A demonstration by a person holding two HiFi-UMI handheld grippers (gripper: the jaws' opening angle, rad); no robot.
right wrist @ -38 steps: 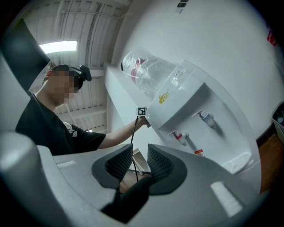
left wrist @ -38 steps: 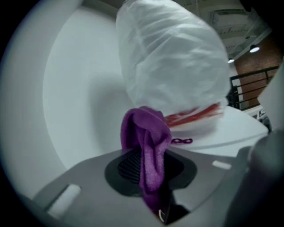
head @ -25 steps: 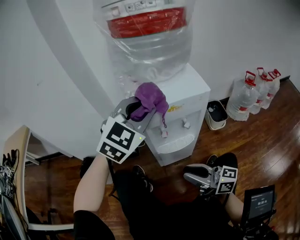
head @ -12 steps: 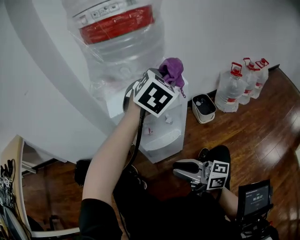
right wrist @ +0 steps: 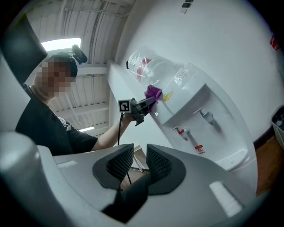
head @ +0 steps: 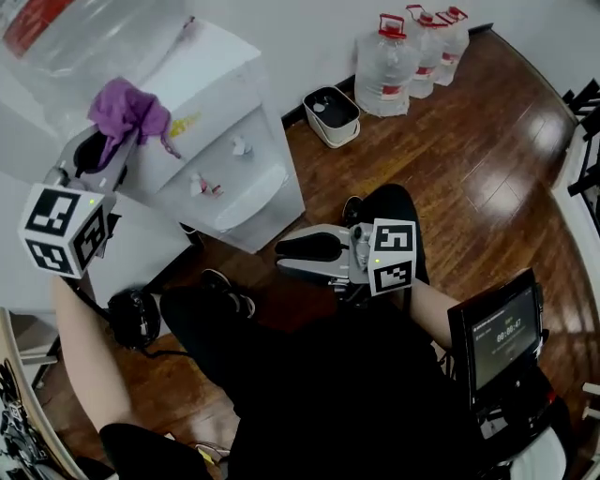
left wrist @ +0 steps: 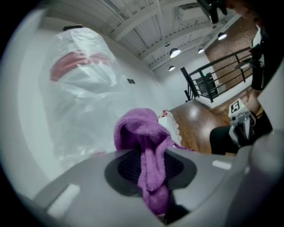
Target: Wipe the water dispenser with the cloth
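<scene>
Purple cloth (head: 127, 111) pinched in the left claw (head: 105, 145) at the water dispenser (head: 225, 112)
Contact with the dispenser's top cannot be made out; the bottle (head: 84, 28) is cut off by the frame. The right claw (head: 291, 255), its jaws just narrowed slightly, is seen spread and empty
</scene>
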